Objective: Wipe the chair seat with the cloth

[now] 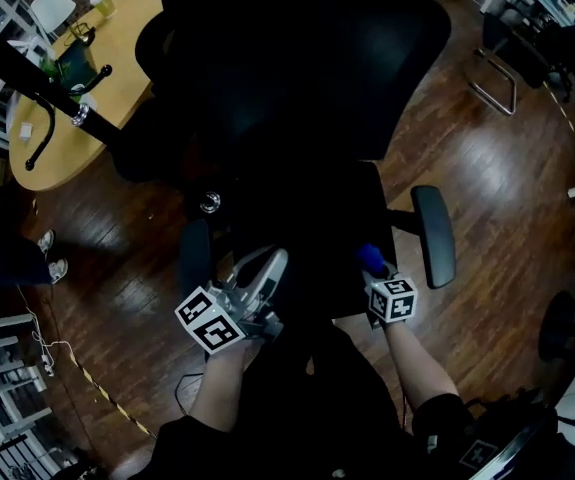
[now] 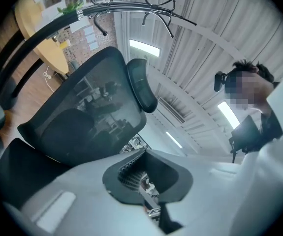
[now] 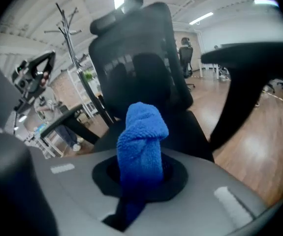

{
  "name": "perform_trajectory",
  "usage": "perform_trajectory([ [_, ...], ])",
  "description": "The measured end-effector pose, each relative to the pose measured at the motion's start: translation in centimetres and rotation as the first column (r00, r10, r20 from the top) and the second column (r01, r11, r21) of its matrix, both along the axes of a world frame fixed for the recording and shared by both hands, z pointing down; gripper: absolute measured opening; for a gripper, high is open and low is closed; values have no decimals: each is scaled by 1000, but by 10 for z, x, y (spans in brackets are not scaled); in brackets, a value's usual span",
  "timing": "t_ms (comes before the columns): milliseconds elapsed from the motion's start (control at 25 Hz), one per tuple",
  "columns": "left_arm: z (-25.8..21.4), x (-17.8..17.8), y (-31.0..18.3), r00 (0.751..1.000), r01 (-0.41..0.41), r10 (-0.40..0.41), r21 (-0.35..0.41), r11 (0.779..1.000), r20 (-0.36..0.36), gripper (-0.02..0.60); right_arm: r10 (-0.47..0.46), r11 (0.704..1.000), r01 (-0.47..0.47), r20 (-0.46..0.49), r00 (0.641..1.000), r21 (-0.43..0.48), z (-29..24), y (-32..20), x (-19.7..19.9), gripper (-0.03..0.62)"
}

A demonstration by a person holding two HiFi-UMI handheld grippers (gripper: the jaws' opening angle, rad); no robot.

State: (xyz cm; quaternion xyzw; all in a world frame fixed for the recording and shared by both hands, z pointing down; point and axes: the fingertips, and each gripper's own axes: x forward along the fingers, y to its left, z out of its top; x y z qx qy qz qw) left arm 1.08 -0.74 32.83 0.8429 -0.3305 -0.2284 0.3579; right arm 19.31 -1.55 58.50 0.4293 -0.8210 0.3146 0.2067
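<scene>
While the right gripper (image 3: 142, 177) is clamped on a blue cloth (image 3: 141, 134), w/ the cloth bunched upright btwn its closed jaws and sticking out past the tips, the left gripper (image 2: 146, 183) has its jaws pressed together w/ nothing btwn them. Head view: both grippers sit at the front edge of the black chair seat (image 1: 302, 223). The left gripper is at front-left, near the left armrest (image 1: 195, 258). The right gripper is at front-right, just inside the right armrest (image 1: 434, 233). The cloth is over the seat's front-right part; can't tell if it touches the seat. The dark mesh backrest (image 1: 297, 58) rises beyond the seat, and both gripper views look toward it. Wood floor (image 1: 507, 168) lies all round. A round wooden table (image 1: 117, 63) is at upper left, beside the chair's back.
</scene>
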Motion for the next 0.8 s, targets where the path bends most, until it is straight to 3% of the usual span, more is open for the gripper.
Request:
perform_trajectory([
  [200,-71,-4,6,1000,4,-4,86,996,4,-8,-142,968,84,244,959,234,-157,-14,-63,37],
  [440,-132,8,38,999,-35,33,195,980,13,-8,-360,881,136,456,814,453,-321,26,-101,37],
  [600,-150,5,54,1000,-25,25,231,973,2,-8,-416,842,126,481,772,525,-365,48,-99,37],
  [800,-160,10,63,1000,-3,1,257,966,8,-8,-414,836,98,502,760,540,-376,57,-83,37],
])
